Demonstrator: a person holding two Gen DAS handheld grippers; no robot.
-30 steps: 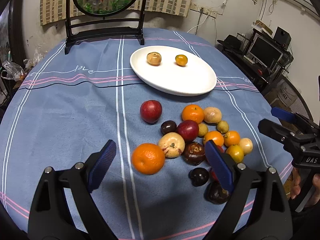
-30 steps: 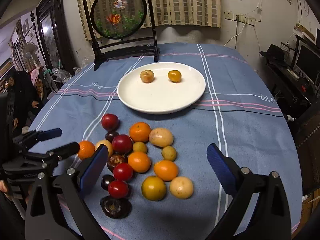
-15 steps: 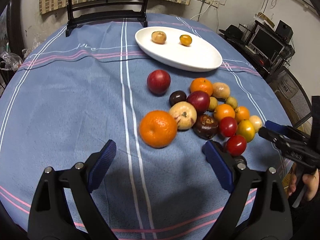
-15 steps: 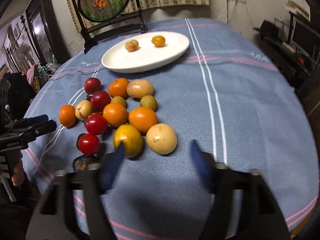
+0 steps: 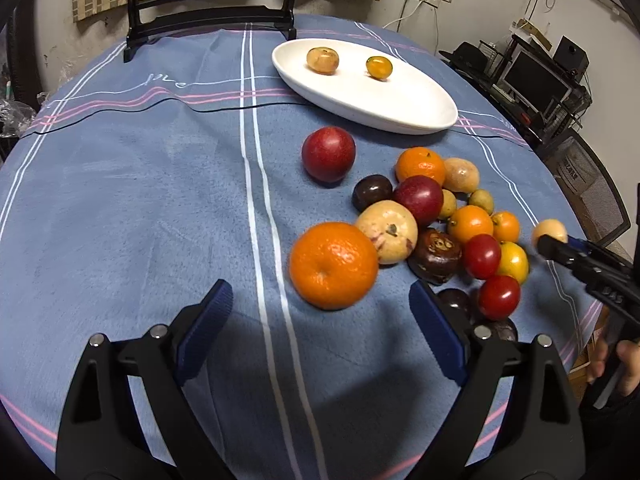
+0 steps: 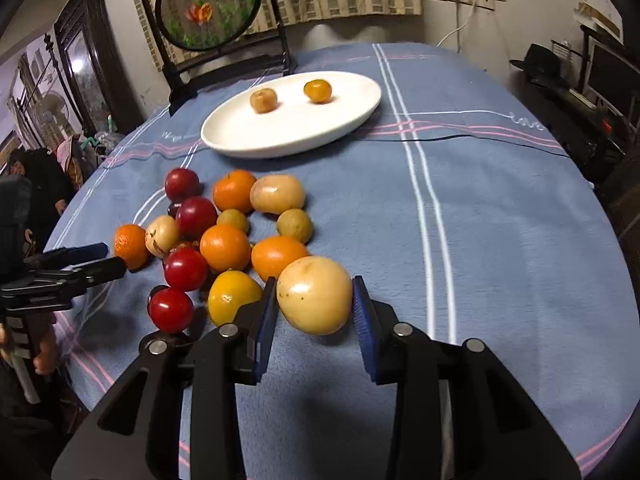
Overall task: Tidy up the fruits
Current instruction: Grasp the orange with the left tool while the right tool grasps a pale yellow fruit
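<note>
A heap of mixed fruit lies on the blue cloth: oranges, red plums, dark fruit and pale yellow ones. In the right wrist view my right gripper (image 6: pixel 314 300) is closing on a pale yellow fruit (image 6: pixel 316 294), with both pads against its sides. My left gripper (image 5: pixel 320 296) stands wide, its jaws narrowing slightly with nothing between the pads. A big orange (image 5: pixel 334 266) sits just beyond its tips. The white plate (image 5: pixel 400 120) farther back holds a tan fruit (image 5: pixel 322 61) and a small orange one (image 5: pixel 379 67).
A round framed goldfish screen (image 6: pixel 208 4) on a black stand rises behind the plate. A desk with a monitor (image 5: pixel 536 80) stands past the table's right edge. A person's hand (image 5: pixel 624 364) grips the right tool's handle. Bare cloth lies left of the white stripes.
Both grippers have sunk toward the table. The right jaws went from wide to closed around the pale yellow fruit. The left gripper has come nearer the big orange.
</note>
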